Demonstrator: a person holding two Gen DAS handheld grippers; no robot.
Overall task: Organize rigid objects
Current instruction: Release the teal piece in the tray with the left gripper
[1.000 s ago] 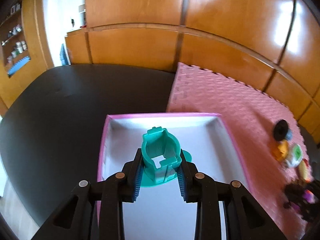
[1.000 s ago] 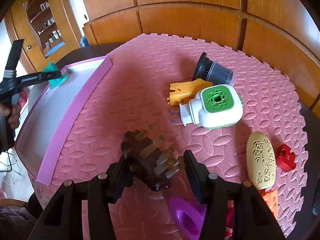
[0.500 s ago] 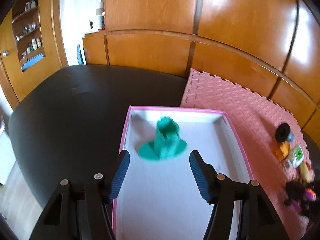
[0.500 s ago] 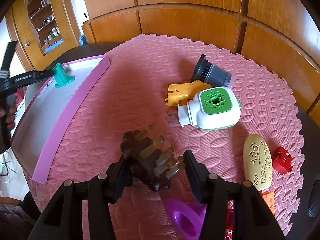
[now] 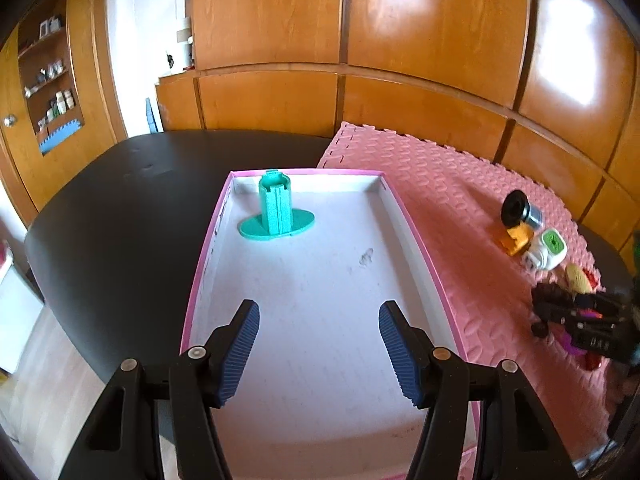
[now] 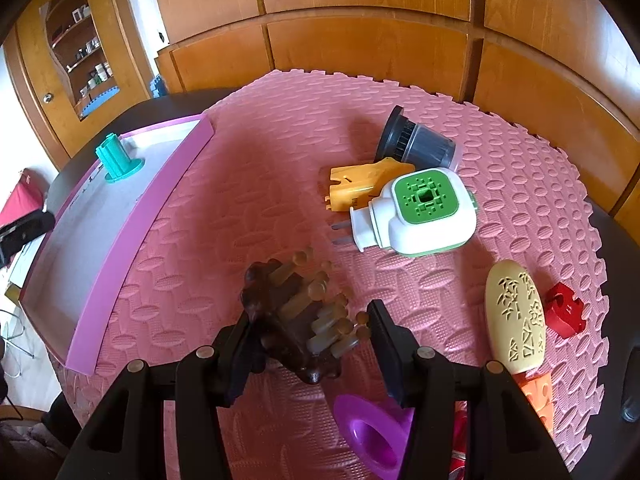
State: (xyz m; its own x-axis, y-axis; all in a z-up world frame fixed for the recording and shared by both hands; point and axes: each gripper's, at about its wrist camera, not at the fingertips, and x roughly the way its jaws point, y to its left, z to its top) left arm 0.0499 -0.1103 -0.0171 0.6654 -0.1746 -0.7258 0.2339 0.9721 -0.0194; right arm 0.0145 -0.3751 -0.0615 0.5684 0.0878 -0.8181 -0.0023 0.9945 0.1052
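Jaws of the left gripper (image 5: pixel 319 346) stand wide and hold nothing, above the near part of the pink-rimmed tray (image 5: pixel 416 236). A teal plastic stand (image 5: pixel 276 212) sits upright at the tray's far left corner. Jaws of the right gripper (image 6: pixel 306 346) are around the brown massage brush (image 6: pixel 300 320) on the pink foam mat (image 6: pixel 240 184); whether they squeeze it, I cannot tell.

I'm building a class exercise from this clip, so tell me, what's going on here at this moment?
A person with two handheld grippers is sorting small items into a pink-rimmed white tray. A teal plastic holder with a round base stands upright at the tray's far end; the left gripper is open and empty over the near end. The right gripper brackets a dark brown wooden peg massager on the pink foam mat. Other items lie on the mat.
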